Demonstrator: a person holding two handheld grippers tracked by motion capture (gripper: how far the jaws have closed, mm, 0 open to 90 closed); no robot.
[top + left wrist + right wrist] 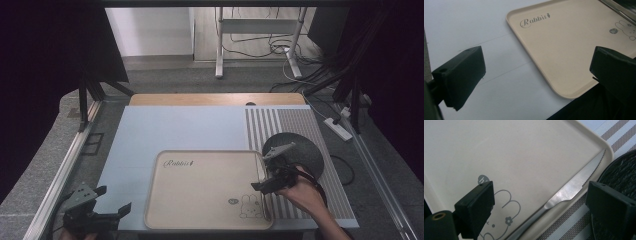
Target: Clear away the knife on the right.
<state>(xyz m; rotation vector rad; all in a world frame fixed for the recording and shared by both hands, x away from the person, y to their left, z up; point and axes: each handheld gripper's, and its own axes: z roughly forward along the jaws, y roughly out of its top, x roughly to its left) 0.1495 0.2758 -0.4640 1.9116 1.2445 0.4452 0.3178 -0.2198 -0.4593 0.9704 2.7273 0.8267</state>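
A pale blue mat [170,135] covers most of the table, with a striped placemat [300,130] along its right side. On the near middle of the mat sits a beige tray [205,190] printed with "Rabbit" and a small bunny drawing. A dark round plate [305,150] rests on the striped placemat, just right of the tray's far-right corner.

The knife [571,188] lies along the tray's right rim, its serrated blade pointing toward the far-right corner and its handle running back toward the near edge. Its long axis follows that rim, close to parallel with it. From the right gripper view it looks propped on the rim's inner slope rather than flat on the tray floor, though the angle makes that hard to settle.

The right gripper [267,182] hovers just over that same rim, with the person's hand [300,192] behind it. Its jaws stand wide apart with nothing between the pads; the knife sits below the gap and crosses it on a diagonal. Any re-grasp would need the jaws turned square across the handle.

The left gripper [102,212] waits at the near-left corner of the mat, well apart from the knife, jaws spread and empty. The right hand is plainly the nearer one.
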